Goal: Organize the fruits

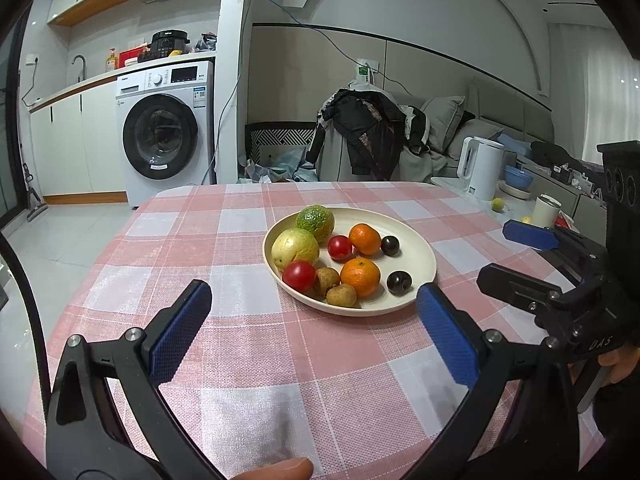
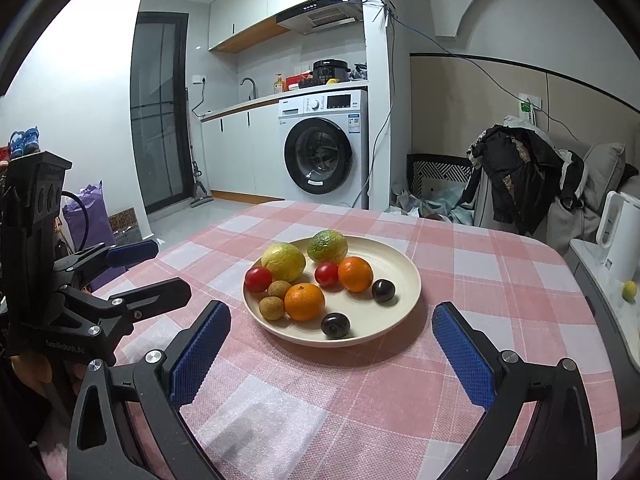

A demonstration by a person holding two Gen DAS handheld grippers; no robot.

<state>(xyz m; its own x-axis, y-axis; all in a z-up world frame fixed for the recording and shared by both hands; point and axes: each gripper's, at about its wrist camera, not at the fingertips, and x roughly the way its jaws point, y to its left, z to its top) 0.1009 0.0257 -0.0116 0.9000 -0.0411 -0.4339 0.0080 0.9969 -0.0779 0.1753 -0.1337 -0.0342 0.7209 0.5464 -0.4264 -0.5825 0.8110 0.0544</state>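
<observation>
Both the left gripper (image 1: 314,300) and right gripper (image 2: 332,324) hung spread wide and empty over the tabletop's near edge, seemingly to survey the cream plate (image 1: 416,258) at mid-table, where every fruit lay: tangerines (image 1: 360,277), tomatoes (image 1: 299,276), longans (image 1: 341,295).

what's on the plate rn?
On the cream plate: two oranges, two red tomatoes, two dark plums, two small brown fruits, a yellow citrus and a green citrus. Anything beneath the clustered fruit is hidden.
</observation>
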